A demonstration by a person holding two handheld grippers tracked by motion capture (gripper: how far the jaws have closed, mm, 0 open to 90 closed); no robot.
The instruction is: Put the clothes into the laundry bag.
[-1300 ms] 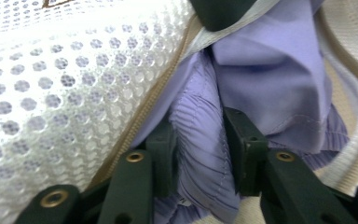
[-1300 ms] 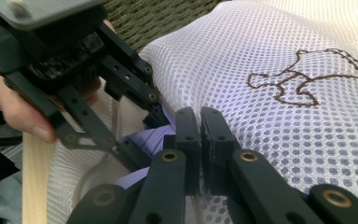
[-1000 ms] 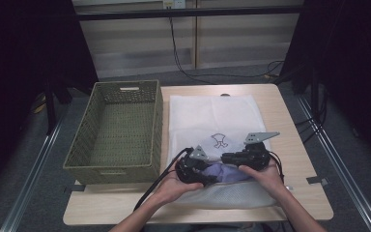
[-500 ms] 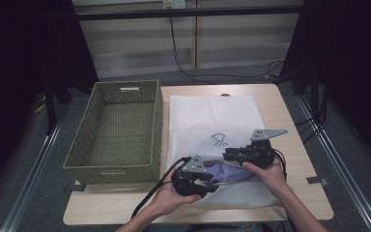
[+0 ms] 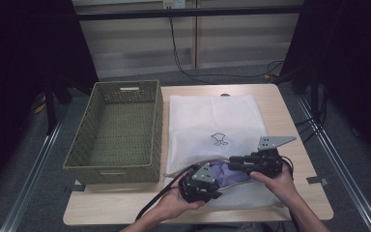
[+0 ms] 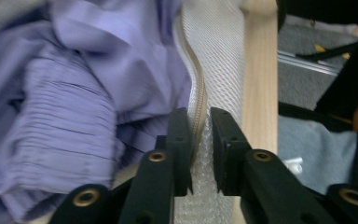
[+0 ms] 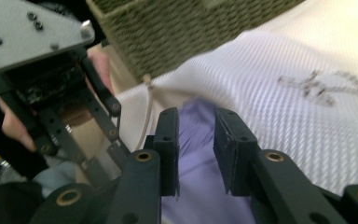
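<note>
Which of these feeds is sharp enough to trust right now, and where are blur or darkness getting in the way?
High view: table evenly lit and sharp, surroundings dark. Left gripper view: the left hand-held gripper and mesh bag's zipper edge are sharp, the purple garment softly blurred. Right gripper view: its jaws are sharp, but the wicker basket and the bag's print are smeared.

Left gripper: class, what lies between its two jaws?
In the left gripper view, the left gripper pinches the zippered edge of the white mesh bag.
</note>
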